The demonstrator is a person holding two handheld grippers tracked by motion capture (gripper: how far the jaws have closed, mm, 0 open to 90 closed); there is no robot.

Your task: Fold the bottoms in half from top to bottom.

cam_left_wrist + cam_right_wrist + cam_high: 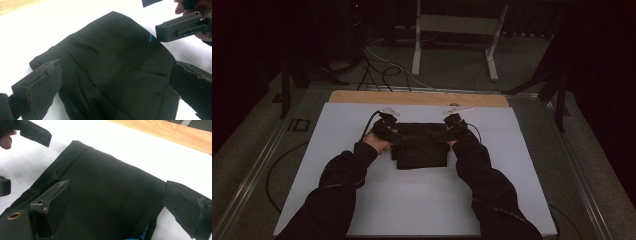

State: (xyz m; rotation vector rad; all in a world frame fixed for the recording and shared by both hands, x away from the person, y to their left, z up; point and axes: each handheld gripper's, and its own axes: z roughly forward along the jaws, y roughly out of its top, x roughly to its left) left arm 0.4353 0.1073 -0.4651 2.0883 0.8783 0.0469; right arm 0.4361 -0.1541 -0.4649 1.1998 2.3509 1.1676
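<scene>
On the white sheet (362, 200) in the middle of the table, the folded black cloth (422, 145) lies flat. Your left gripper (387, 125) and right gripper (454, 122) hover over its two ends, jaws wide and holding nothing, so the fold rests neat.

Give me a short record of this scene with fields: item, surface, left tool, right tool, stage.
item: folded black garment, lying flat
surface: white sheet over a wooden tabletop
left tool: open, jaws straddling the cloth's left side without gripping
right tool: open, over the cloth's right side, nothing held
stage: fold looks finished, cloth released
</scene>
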